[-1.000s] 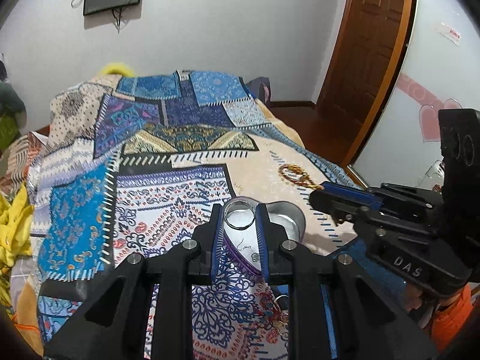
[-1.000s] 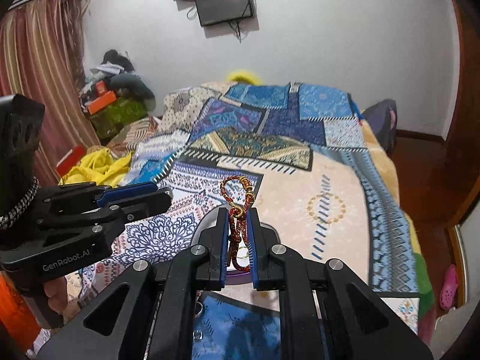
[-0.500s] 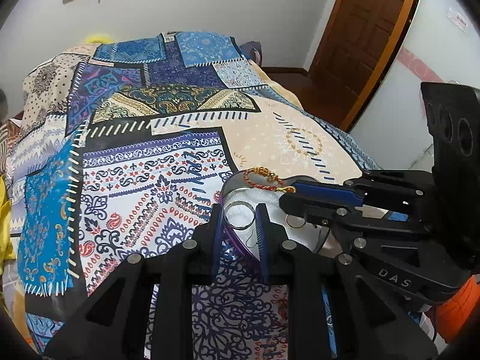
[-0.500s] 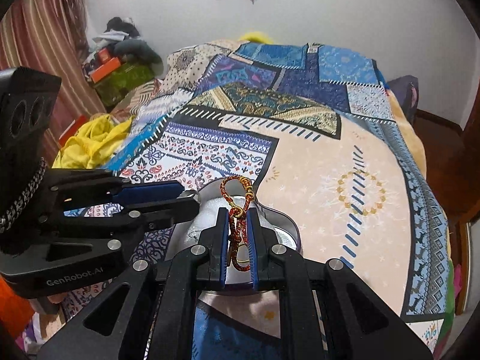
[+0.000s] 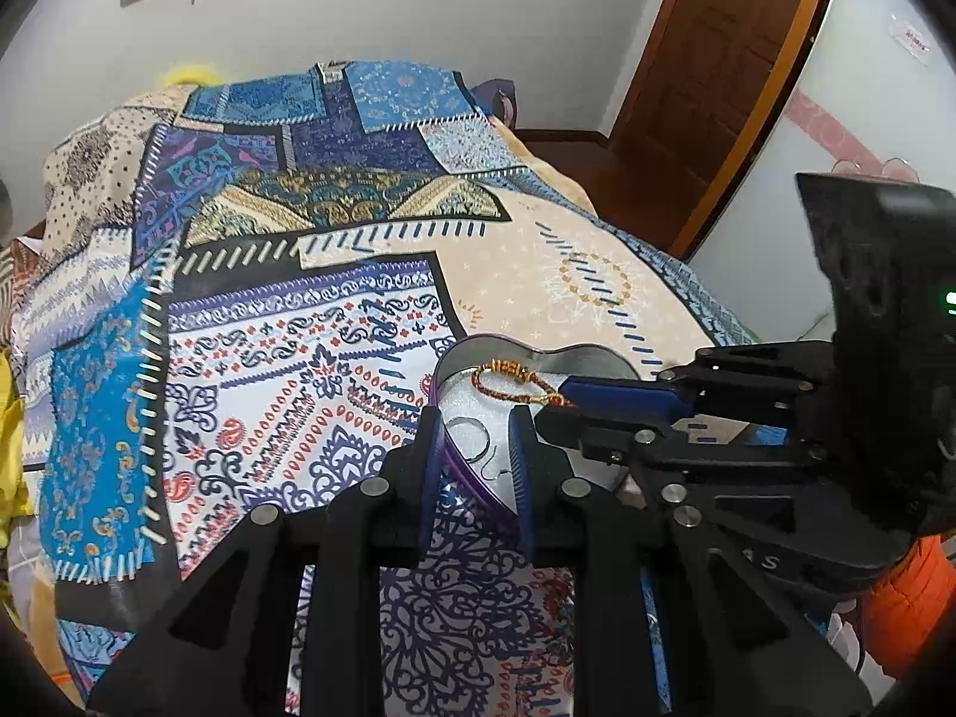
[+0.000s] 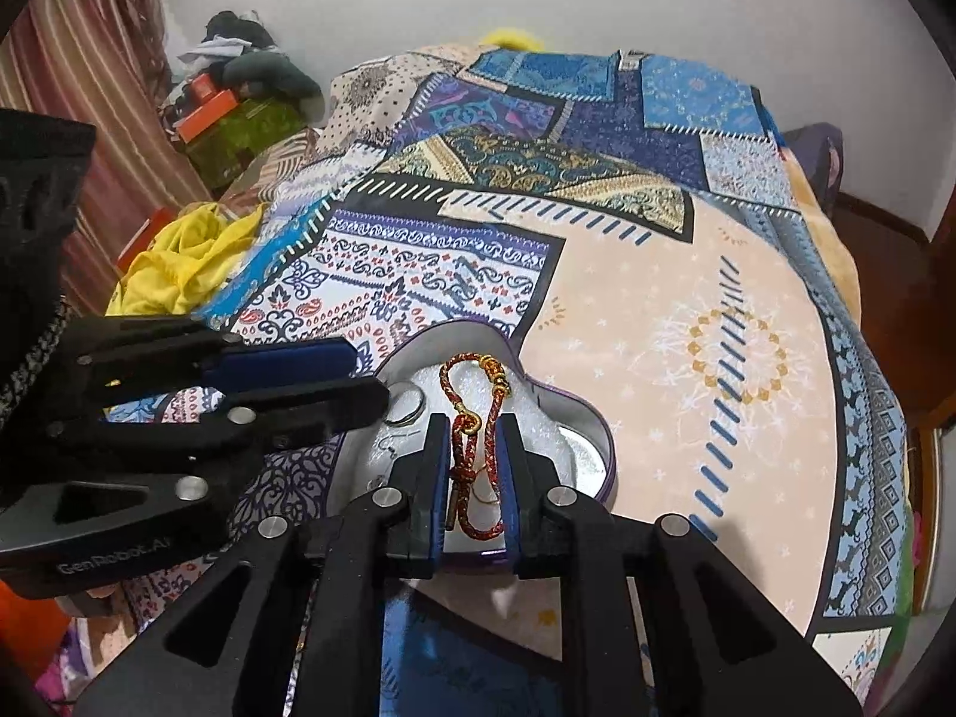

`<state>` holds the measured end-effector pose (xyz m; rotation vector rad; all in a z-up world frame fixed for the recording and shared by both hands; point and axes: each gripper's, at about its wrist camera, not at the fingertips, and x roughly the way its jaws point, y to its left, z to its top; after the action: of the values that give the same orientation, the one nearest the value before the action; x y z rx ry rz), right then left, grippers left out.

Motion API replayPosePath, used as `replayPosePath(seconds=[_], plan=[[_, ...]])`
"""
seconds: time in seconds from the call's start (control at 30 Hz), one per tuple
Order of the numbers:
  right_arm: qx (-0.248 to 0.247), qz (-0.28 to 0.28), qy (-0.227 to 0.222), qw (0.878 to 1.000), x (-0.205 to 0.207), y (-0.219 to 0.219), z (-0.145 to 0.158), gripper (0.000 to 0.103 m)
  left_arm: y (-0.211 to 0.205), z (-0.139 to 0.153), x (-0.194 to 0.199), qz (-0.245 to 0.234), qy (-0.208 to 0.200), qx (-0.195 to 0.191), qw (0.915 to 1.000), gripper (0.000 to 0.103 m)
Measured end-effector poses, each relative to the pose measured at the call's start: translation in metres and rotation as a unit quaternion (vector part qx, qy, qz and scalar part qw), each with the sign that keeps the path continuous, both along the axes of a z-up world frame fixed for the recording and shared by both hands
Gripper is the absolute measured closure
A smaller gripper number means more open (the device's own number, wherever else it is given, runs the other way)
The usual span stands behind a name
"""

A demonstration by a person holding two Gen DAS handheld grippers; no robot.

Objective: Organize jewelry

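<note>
A heart-shaped tin (image 6: 588, 418) with a purple rim lies low in the middle of both views on the patchwork bedspread (image 6: 687, 310), white padding inside. The right gripper (image 6: 475, 427) points down into it, and its jaws have just been opening — the red-and-gold bracelet (image 6: 472, 400) lies between them, draped on the padding, no longer clearly pinched. The left gripper (image 5: 475, 427) is clamped narrowly on the tin's near wall at lower centre of its view. A silver ring (image 6: 406, 406) lies in the tin, left of the bracelet.
</note>
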<state>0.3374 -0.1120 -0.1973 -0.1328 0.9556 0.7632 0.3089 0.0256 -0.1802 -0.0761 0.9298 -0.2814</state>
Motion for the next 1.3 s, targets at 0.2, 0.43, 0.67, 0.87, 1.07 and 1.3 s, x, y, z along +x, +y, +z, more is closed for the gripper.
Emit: replayPosePath(seconds=[0.2,0.43,0.67,0.87,1.07,1.3], plan=[[-0.005,-0.001,-0.008,1.0,-0.008,-0.001,0.013,0.087,0.005,0.022,-0.015,0.009,-0.02,0.001,0.9998,0.078],[-0.007,-0.008,-0.041,0.999,-0.025,-0.006,0.036,0.086,0.011,0.045,-0.034,0.025,-0.038,0.009,0.9989,0.074],[-0.006,-0.021,-0.084,0.996,-0.052,-0.017,0.06,0.085,0.011,0.062,-0.062,0.029,-0.053,0.02,0.9979,0.066],[0.005,-0.037,-0.105,0.994,-0.073,-0.028,0.068,0.084,0.01,0.064,-0.084,0.031,-0.053,0.02,0.9979,0.06],[0.005,-0.055,-0.109,0.992,-0.089,-0.038,0.059,0.06,0.006,0.05,-0.103,0.029,-0.033,0.02,0.9988,0.06],[0.003,-0.065,-0.092,0.994,-0.102,-0.047,0.043,0.06,-0.007,0.02,-0.117,0.014,0.005,0.017,0.9997,0.06]])
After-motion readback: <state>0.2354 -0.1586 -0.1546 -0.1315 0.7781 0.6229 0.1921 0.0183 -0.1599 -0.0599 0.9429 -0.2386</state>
